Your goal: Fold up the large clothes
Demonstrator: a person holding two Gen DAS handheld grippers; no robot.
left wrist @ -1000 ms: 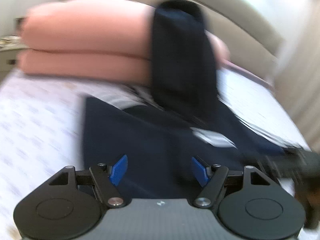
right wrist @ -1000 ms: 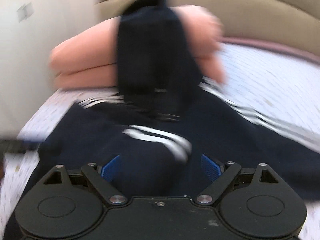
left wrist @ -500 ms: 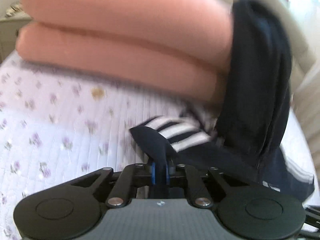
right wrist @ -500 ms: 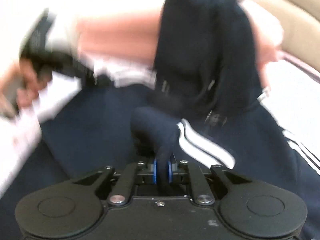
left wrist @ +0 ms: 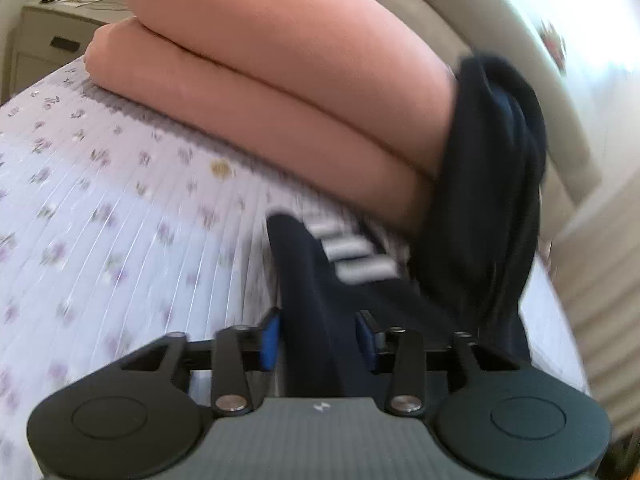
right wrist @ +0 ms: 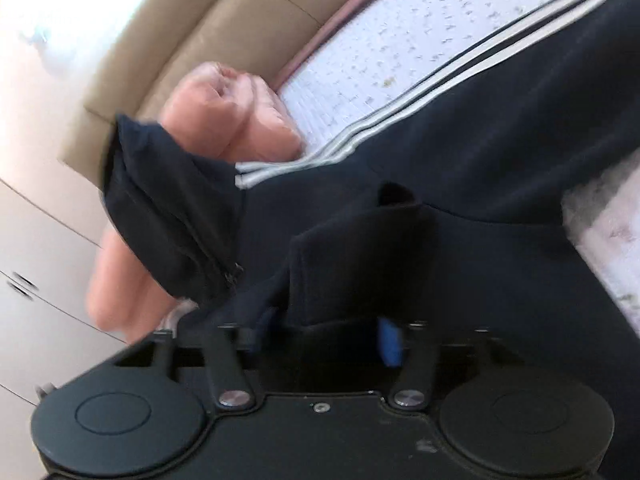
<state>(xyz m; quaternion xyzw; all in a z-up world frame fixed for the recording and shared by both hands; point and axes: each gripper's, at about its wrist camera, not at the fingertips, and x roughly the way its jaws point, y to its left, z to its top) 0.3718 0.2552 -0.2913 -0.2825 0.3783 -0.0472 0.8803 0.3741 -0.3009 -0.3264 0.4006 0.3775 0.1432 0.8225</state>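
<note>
- Jacket (left wrist: 316,280), navy with white stripes, lies spread on a floral quilted bedspread (left wrist: 100,216), its hood (left wrist: 492,184) draped up against a stack of folded pink blankets (left wrist: 280,64) at the head of the bed.
- Left gripper (left wrist: 318,338) has its blue-padded fingers (left wrist: 269,338) parted, with a raised ridge of navy fabric running between them; the pads sit just beside the cloth rather than pressed together on it.
- Right gripper (right wrist: 328,336), seen in a tilted view, also stands spread: one blue pad (right wrist: 390,340) shows clear of the cloth, while a folded flap of the jacket (right wrist: 360,256) drapes over the gap and hides the other finger.
- Striped sleeve (right wrist: 440,92) stretches away across the bedspread (right wrist: 400,36) towards the far side.
- Beige padded headboard (right wrist: 208,44) rises behind the blankets (right wrist: 232,116); a nightstand (left wrist: 44,36) stands beside the bed.
</note>
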